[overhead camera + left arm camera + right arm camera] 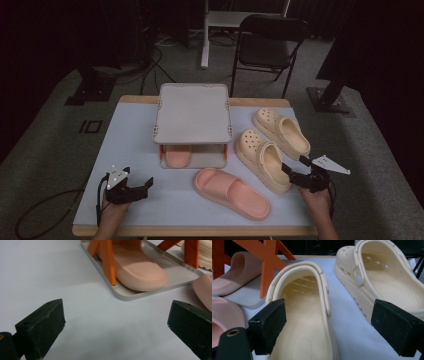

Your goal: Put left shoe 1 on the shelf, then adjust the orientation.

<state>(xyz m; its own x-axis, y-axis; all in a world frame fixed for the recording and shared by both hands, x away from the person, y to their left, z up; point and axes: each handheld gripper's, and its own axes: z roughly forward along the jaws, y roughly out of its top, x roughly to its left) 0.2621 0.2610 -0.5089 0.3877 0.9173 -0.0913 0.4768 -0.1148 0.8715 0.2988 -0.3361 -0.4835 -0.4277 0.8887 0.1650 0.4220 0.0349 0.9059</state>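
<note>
The 2 cream clogs (312, 322) are looking like matt, pebbled foam. The pink slide (140, 270) is showing a finely textured toe; the orange rack legs (108, 262) are looking like smooth plastic.

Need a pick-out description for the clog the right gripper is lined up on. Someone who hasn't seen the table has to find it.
Start at the grey two-tier shoe rack in the middle of the pale table. To its right lie two cream perforated foam clogs. The target is the nearer clog, next to the rack, its heel at the open right gripper; its twin lies farther back, and the pink slide has no holes.
</note>
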